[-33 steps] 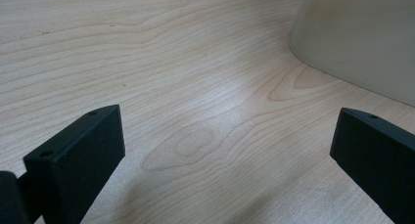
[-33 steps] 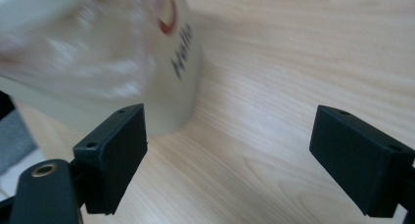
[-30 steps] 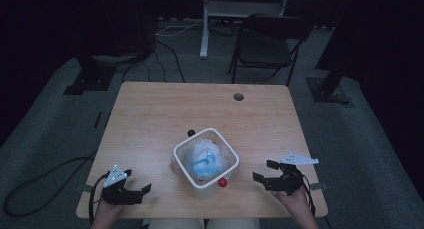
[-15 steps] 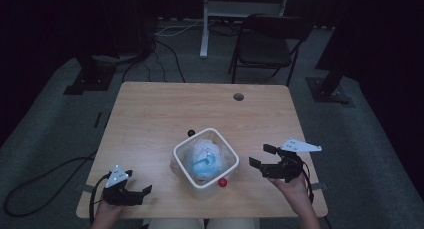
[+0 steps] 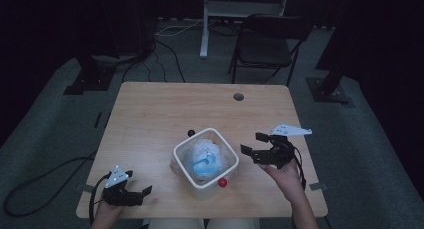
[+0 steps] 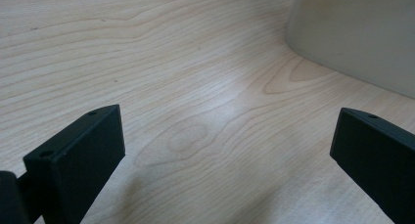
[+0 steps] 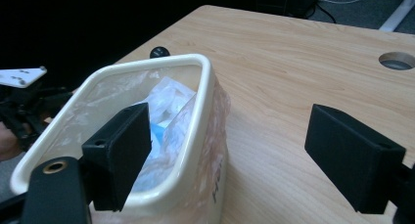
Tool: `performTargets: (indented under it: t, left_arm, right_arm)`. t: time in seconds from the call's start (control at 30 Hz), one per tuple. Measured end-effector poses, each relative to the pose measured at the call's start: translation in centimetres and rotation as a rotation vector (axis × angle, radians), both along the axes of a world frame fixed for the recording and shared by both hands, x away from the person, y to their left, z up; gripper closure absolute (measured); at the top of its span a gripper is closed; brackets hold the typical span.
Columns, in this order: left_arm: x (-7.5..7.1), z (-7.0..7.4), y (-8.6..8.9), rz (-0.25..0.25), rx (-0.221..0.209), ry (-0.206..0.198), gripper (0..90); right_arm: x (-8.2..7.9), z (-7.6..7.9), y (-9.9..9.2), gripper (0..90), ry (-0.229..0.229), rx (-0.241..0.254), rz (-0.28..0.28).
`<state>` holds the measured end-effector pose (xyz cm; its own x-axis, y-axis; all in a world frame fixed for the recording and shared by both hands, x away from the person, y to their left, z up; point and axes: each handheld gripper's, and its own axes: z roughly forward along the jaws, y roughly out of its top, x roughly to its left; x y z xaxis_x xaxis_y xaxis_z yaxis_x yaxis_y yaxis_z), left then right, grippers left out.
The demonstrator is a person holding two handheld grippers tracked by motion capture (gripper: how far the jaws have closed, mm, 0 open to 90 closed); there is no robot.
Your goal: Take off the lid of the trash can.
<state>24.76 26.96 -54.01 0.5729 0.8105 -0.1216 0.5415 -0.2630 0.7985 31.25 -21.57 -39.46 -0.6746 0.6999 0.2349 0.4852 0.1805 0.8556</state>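
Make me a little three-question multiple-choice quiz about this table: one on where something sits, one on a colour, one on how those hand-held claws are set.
1. Where does the small red ball lie?
A. inside the bin
B. on the table against the bin's near side
C. at the table's far edge

2. What colour is the bin itself?
A. cream white
B. black
C. green

3. How do the jaws of the right gripper stand?
A. shut on the bin's rim
B. shut on the ball
C. open, holding nothing

Answers:
1. B: the high view shows the ball on the wooden table, beside the bin's near wall.
2. A: the rim and walls look cream white, with a clear plastic liner inside.
3. C: the right gripper view shows both jaws wide apart.
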Motion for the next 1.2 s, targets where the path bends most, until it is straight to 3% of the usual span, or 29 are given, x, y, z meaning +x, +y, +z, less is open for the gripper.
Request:
performTargets:
  t: [0.07, 0.2, 0.33, 0.6, 0.9, 1.2]
  left_arm:
    - [0.0, 0.0, 0.0, -0.001, 0.0, -0.001, 0.3]
    - [0.1, -0.1, 0.0, -0.002, -0.001, 0.002, 0.3]
    - [0.1, -0.1, 0.1, -0.006, -0.007, 0.009, 0.3]
    - [0.1, -0.1, 0.0, -0.013, -0.01, 0.01, 0.3]
    - [0.1, -0.1, 0.0, -0.019, -0.007, 0.013, 0.2]
    - [0.2, -0.1, 0.0, -0.023, -0.003, 0.015, 0.2]
  right_arm:
    - [0.5, 0.0, 0.4, 31.5, 0.042, 0.0, 0.032]
    - [1.1, 0.1, 1.9, 31.6, 0.04, -0.003, 0.056]
    - [1.8, 0.0, 3.9, 34.0, 0.053, -0.061, 0.077]
    - [3.4, -0.6, 6.5, 58.9, 0.099, -0.146, 0.058]
    - [4.0, -1.4, 8.1, 75.7, 0.127, -0.264, 0.043]
    - [3.7, -1.5, 9.2, 78.6, 0.119, -0.316, 0.062]
